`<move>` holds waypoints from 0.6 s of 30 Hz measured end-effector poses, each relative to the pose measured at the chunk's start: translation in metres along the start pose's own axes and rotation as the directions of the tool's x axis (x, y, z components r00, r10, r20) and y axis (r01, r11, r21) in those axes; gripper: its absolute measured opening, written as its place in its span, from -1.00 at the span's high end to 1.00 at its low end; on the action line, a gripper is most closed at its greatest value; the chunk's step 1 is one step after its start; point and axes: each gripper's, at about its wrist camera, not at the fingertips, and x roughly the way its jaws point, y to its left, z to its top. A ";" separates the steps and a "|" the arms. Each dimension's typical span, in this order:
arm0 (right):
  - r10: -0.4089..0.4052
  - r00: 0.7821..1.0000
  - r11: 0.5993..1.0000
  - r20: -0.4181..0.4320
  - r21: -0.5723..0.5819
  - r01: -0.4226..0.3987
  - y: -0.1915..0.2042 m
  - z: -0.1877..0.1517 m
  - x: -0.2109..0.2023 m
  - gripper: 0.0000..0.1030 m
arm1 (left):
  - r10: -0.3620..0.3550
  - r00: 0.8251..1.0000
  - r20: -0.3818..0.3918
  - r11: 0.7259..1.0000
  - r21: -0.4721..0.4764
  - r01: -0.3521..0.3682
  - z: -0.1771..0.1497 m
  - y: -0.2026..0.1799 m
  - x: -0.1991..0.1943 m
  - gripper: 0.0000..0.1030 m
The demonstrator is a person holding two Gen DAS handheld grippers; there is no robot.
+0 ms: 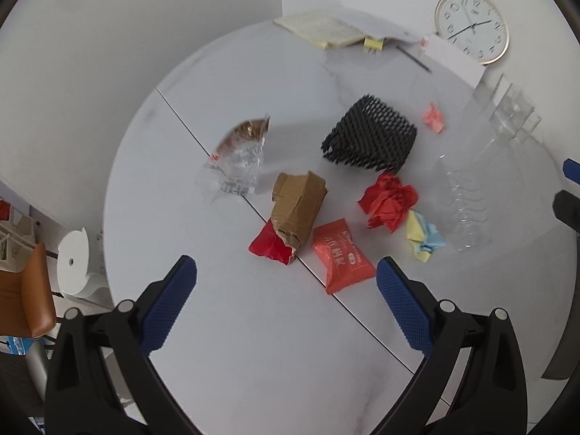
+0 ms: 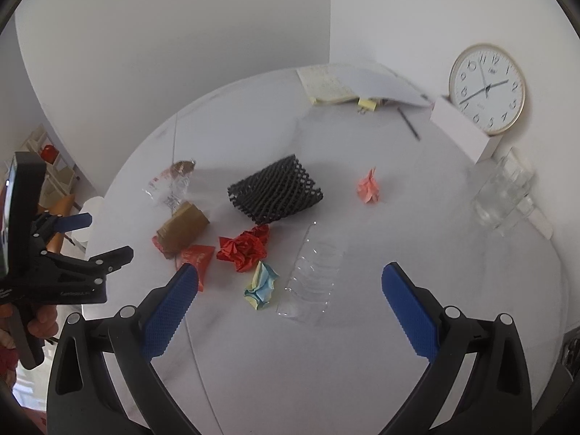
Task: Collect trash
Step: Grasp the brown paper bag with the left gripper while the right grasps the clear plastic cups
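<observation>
On the white tabletop (image 1: 253, 344), toward its centre, lie the trash items, none collected yet. One black mesh sleeve (image 1: 369, 134) sits farthest in; one clear ribbed tray (image 2: 315, 275) lies nearest the right tool (image 2: 289, 286); one torn cardboard piece (image 1: 299, 206) lies over red wrapping; one clear wrapper (image 1: 237, 159) sits toward the left edge; one red packet (image 1: 342, 259) lies nearest the left tool (image 1: 286, 277). Crumpled papers number three: red (image 1: 389, 203), yellow-blue (image 1: 424, 235), pink (image 1: 435, 117). Both tools hover with jaws spread wide, gripping nothing. Recommended: descend on each nearest item, closing across its narrow side.
</observation>
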 end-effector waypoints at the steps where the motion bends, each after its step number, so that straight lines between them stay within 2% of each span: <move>1: 0.004 1.000 1.000 -0.010 0.006 -0.004 -0.002 0.000 0.007 -0.95 | 0.009 1.000 -0.021 1.000 0.006 -0.009 0.004 0.000 0.013 -0.84; 4: 0.016 0.999 0.999 -0.045 0.044 -0.014 -0.015 0.001 0.032 -0.95 | 0.034 0.997 -0.062 0.999 0.022 -0.032 0.018 -0.003 0.046 -0.78; 6: 0.024 0.997 0.996 -0.068 0.085 -0.018 -0.025 0.001 0.047 -0.95 | 0.032 0.995 -0.094 0.999 0.028 -0.030 0.027 -0.007 0.068 -0.64; 10: 0.031 0.994 0.987 -0.106 0.158 -0.014 -0.043 0.000 0.068 -0.95 | 0.028 0.990 -0.138 0.998 0.061 -0.020 0.040 -0.015 0.104 -0.48; 14: 0.034 0.989 0.975 -0.142 0.223 -0.002 -0.060 0.000 0.083 -0.95 | 0.002 0.981 -0.194 0.997 0.070 0.012 0.043 -0.018 0.128 0.10; 16: 0.043 0.986 0.967 -0.160 0.253 -0.001 -0.066 0.000 0.092 -0.95 | -0.028 0.980 -0.195 0.998 0.044 0.037 0.044 -0.016 0.131 0.17; 18: 0.049 0.981 0.956 -0.185 0.293 0.007 -0.071 -0.001 0.103 -0.95 | -0.029 0.983 -0.182 0.999 0.039 0.036 0.044 -0.016 0.130 0.31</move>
